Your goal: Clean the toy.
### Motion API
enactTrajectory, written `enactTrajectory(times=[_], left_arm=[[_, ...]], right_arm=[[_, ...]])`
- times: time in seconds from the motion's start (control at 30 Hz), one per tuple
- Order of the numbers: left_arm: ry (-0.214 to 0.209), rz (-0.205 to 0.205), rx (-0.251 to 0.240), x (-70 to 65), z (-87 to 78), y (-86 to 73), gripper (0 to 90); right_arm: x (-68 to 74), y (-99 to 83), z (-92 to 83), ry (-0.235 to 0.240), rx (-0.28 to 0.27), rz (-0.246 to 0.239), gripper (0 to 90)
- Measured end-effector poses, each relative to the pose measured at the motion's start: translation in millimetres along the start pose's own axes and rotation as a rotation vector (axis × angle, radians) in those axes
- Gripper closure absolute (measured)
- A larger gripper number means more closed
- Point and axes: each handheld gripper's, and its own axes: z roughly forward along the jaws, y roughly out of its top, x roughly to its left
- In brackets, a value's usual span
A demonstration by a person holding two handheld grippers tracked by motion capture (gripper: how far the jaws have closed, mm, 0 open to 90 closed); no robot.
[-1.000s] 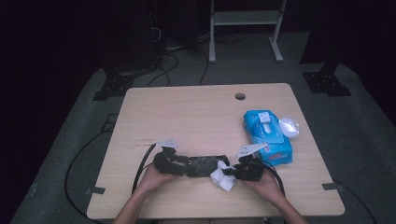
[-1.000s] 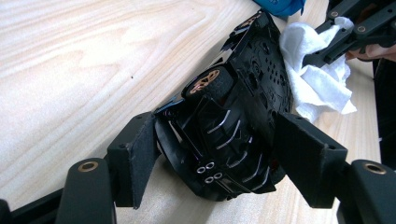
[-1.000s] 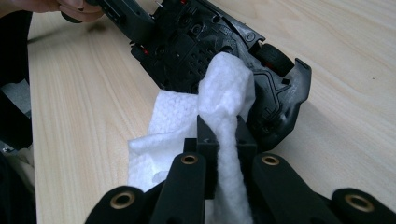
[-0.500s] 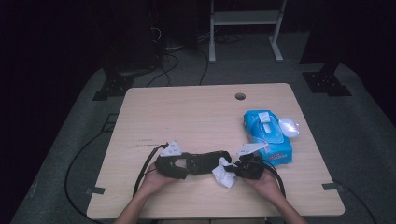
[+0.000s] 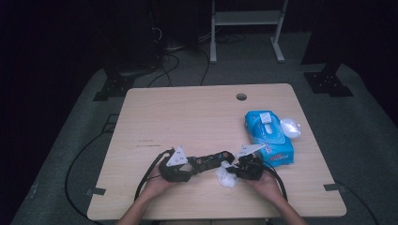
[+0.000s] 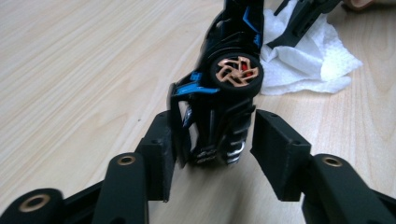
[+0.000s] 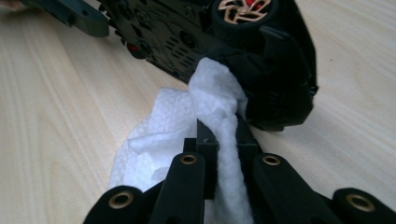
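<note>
- Your left tool (image 6: 212,154) has just been closing its jaws around the tail of the toy car (image 6: 224,93); one pad touches, the other stands just off.
- Your right tool (image 7: 219,140) is clamped on a white tissue (image 7: 212,100), pressed against the car low in the middle of the high view, on the worktop (image 5: 197,117).

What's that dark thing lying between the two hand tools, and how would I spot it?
Look at the near edge of the wooden table, between the person's hands. Beside the crumpled white wipe lies a black toy car, tipped on its side. Blue trim and copper-coloured wheel spokes mark it out.
</note>
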Motion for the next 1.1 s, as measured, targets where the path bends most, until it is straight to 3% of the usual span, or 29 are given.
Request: enactTrajectory(times=[0.13,0.23,0.33,0.43,0.53,0.6,0.63,0.77,0.83,0.87,0.93,1.03,1.07,1.1], left_arm=[[-0.015,-0.024,-0.034,1.2,-0.2,2.4,49.5],[-0.007,-0.015,-0.033,0.5,0.2,2.9,52.1],[-0.027,-0.016,-0.039,0.0,0.8,3.4,55.6],[-0.025,-0.006,-0.039,-2.7,2.0,4.8,58.5],[-0.028,-0.002,-0.038,-3.1,1.6,4.5,58.6],[-0.029,0.003,-0.039,-2.8,1.5,4.5,58.6],[-0.029,0.005,-0.038,-2.7,1.1,4.3,58.6],[-0.03,0.003,-0.044,-3.8,1.7,4.2,58.7],[-0.031,0.005,-0.041,-4.7,2.5,5.0,58.7],[-0.029,0.005,-0.038,-5.2,2.5,5.3,58.7],[-0.03,0.001,-0.035,-4.8,1.4,5.0,58.7],[-0.031,0.007,-0.039,-5.6,0.4,3.7,58.7],[-0.032,0.008,-0.041,-5.9,0.3,3.7,58.7],[-0.038,0.011,-0.038,-5.7,0.1,3.7,58.7]], right_arm=[[3.9,2.0,-6.2,0.039,-0.001,-0.01,85.4],[14.7,13.7,-19.8,0.091,-0.068,-0.021,85.3],[26.2,34.3,-30.2,0.091,-0.157,-0.042,85.3],[38.4,60.3,-24.9,0.054,-0.21,-0.085,85.4],[47.8,72.3,-6.3,0.027,-0.172,-0.135,85.3],[48.9,71.8,5.8,0.007,-0.115,-0.162,84.8],[46.3,68.9,5.3,0.016,-0.139,-0.151,84.8],[32.4,59.1,-6.3,-0.091,-0.151,-0.113,85.2],[36.6,59.4,-4.6,-0.064,-0.166,-0.102,85.3],[47.2,61.1,1.4,-0.039,-0.168,-0.131,85.2],[60.4,64.0,7.6,-0.056,-0.175,-0.208,85.2],[51.0,64.3,3.7,-0.048,-0.164,-0.171,85.3],[42.6,59.8,-2.5,-0.106,-0.161,-0.167,85.3],[36.6,56.6,-6.6,-0.135,-0.163,-0.158,85.3]])
